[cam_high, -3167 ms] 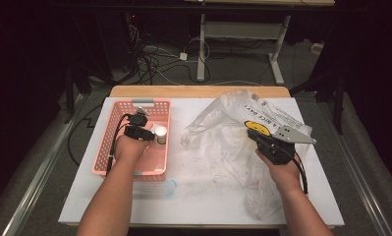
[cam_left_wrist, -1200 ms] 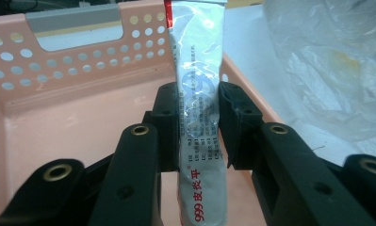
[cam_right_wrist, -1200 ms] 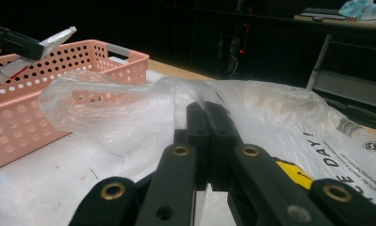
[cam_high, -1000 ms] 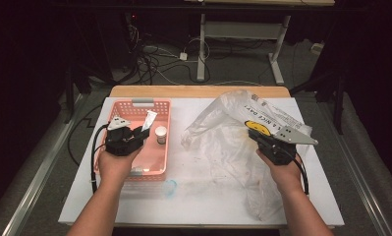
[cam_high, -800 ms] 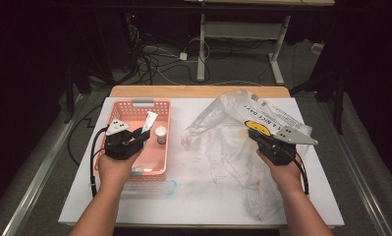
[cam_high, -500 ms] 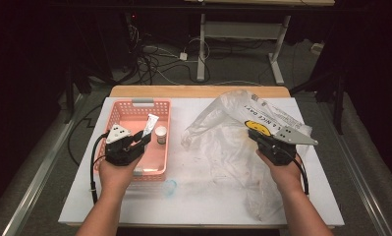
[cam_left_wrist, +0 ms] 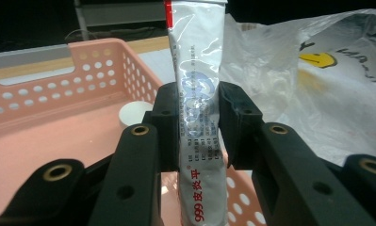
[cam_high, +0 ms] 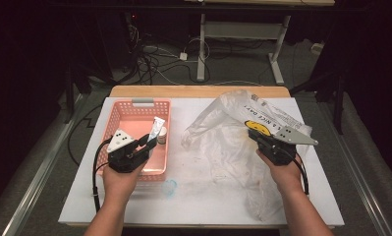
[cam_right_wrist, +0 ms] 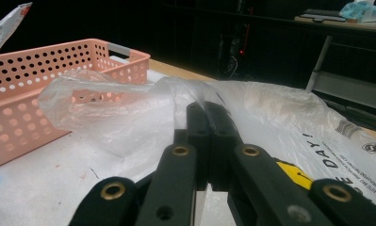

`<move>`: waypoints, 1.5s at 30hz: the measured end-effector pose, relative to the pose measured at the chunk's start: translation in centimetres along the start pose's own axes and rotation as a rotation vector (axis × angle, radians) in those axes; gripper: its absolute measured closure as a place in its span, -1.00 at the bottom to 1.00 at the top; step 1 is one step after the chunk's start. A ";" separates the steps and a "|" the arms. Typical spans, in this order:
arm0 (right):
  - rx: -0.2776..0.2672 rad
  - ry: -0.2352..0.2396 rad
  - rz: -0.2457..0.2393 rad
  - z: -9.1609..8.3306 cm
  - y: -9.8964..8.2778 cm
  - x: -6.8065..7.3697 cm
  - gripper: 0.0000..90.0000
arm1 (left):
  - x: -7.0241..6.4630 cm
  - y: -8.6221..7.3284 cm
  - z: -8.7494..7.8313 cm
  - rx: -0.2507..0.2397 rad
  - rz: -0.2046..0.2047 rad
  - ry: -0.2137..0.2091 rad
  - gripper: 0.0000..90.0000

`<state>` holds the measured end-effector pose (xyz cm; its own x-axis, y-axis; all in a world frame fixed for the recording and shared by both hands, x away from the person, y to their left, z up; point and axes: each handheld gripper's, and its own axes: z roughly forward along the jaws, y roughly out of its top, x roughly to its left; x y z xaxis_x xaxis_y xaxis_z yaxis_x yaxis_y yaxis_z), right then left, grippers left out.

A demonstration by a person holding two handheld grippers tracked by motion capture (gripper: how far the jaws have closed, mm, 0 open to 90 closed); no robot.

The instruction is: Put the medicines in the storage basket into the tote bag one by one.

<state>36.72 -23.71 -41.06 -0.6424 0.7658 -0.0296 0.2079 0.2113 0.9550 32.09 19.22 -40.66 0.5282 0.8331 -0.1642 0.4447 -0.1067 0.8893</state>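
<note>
Left gripper (cam_high: pixel 147 141) jaws pinching white tube (cam_left_wrist: pixel 196 94) over pink basket (cam_high: pixel 129 115), table's left side; right gripper (cam_right_wrist: pixel 208 123) jaws pressed together on plastic bag (cam_right_wrist: pixel 129 113)

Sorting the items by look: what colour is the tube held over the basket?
White, with blue and red print and a red stripe at its top end; the tube shows best in the left gripper view.
</note>
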 end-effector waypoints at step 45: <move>-0.007 0.006 0.003 -0.2 0.1 -0.1 1.00 | -7.3 0.1 2.3 0.025 0.098 -0.202 0.53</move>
<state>36.65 -23.83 -40.92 -0.6459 0.7630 -0.0249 0.2045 0.2043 0.9573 29.99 11.90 -40.39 0.7029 0.6926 -0.1620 0.4007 -0.1974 0.8947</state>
